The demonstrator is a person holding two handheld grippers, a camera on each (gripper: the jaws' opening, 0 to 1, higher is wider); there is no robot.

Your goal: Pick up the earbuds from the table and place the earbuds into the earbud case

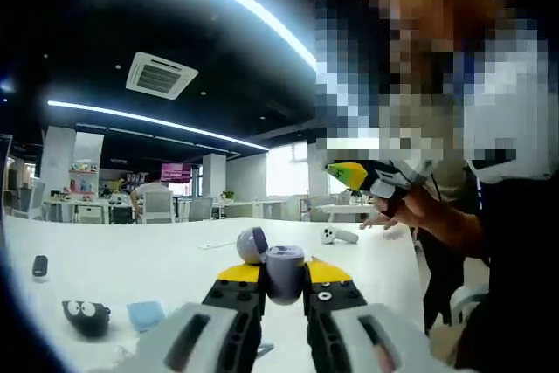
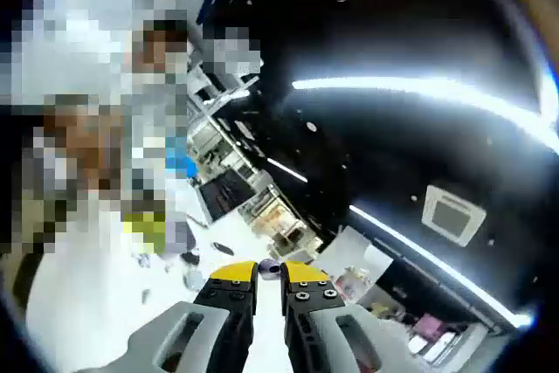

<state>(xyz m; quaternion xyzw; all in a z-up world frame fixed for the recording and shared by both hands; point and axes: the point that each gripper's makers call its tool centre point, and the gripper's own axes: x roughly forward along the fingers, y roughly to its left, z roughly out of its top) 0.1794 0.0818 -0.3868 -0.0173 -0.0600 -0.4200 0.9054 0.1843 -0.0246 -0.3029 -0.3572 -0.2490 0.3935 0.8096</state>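
Gripping the earbud case (image 1: pixel 281 270) in the left tool (image 1: pixel 284 290), both yellow-tipped jaws pressing on its grey body, with the round lid (image 1: pixel 252 244) standing open up and to the left of the case. Holding the case above the white tabletop (image 1: pixel 131 259). Lying on the tabletop well to the left of the case: a dark toy with white eyes (image 1: pixel 86 316), a small blue pad (image 1: pixel 145 314) just beside it, and a small dark thing (image 1: pixel 40 266) farther off. Lying beyond the case, to its right: a white controller (image 1: pixel 339 235). Reaching in past the case on the right, a person's hand (image 1: pixel 410 203) gripping the other yellow-tipped tool. In the right gripper view, pinching something small and pale, most likely an earbud (image 2: pixel 270 265), between the nearly closed jaws of the right tool (image 2: pixel 269 275), tilting up toward the ceiling lights (image 2: pixel 419 85).
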